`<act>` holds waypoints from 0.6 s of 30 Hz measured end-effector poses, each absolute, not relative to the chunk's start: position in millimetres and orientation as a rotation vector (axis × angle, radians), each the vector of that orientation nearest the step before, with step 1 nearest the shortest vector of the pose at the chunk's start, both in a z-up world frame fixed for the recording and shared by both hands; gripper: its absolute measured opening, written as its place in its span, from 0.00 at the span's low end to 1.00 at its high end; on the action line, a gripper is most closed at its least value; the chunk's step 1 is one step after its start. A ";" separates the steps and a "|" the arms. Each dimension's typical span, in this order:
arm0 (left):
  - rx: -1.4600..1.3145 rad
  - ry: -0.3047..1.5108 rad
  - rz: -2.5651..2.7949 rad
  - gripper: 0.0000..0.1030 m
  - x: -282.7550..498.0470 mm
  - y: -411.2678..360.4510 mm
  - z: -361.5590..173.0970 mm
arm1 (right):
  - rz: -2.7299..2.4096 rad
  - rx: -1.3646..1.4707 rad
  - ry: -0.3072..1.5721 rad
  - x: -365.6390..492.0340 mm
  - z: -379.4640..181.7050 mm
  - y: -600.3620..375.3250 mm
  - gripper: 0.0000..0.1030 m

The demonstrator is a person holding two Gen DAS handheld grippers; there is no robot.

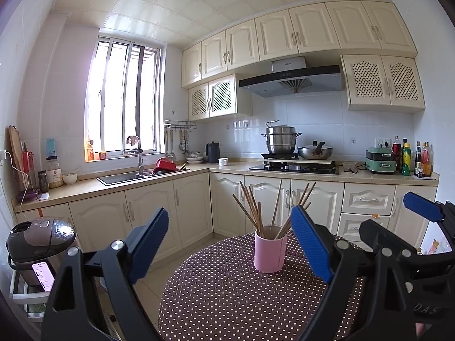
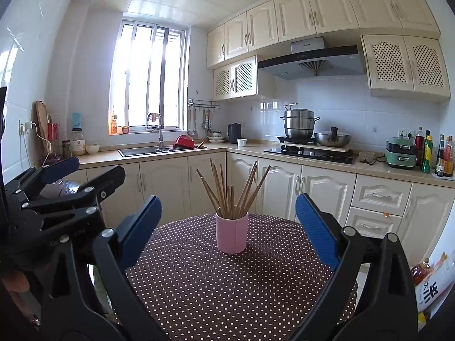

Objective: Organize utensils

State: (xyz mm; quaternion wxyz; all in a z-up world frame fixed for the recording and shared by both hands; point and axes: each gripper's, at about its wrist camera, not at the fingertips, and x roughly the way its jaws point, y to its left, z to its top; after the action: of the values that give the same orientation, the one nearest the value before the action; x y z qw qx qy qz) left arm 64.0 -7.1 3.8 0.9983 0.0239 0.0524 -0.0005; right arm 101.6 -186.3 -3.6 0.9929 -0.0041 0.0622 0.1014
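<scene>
Both my claws, left gripper (image 1: pixel 230 244) and right gripper (image 2: pixel 229 228), spread, empty. Thin brown wooden chopsticks (image 2: pixel 231 190) stand splayed inside the pink cylindrical cup (image 2: pixel 231 234). Likely light, stiff, slippery; pinch one mid-shaft, above the cup's rim.

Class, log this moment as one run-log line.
left gripper: open, empty | right gripper: open, empty | chopsticks: upright in pink cup | stage: pre-grasp

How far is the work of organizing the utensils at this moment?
The chopsticks already stand in the pink cup on the dotted tablecloth, splayed unevenly. Nothing is in hand: left gripper and right gripper are open and empty. Any tidying remains.
</scene>
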 end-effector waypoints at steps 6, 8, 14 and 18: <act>0.048 0.106 0.000 0.84 64.5 -6.8 3.3 | 0.203 -0.008 0.127 102.3 -4.1 -186.6 0.91; 0.048 0.107 0.000 0.84 64.4 -6.3 3.2 | 0.204 -0.007 0.128 102.0 -4.2 -186.9 0.91; 0.048 0.105 0.001 0.84 64.4 -6.7 3.1 | 0.203 -0.006 0.127 102.0 -4.6 -186.9 0.91; 0.047 0.104 0.001 0.84 63.7 -5.7 2.7 | 0.203 -0.008 0.128 102.3 -4.3 -187.1 0.91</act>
State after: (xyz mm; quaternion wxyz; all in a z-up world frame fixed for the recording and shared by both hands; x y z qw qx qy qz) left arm 63.7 -5.7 2.7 0.9984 0.0237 0.0521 0.0004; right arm 102.3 -187.1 -4.3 0.9928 -0.0037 0.0637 0.1013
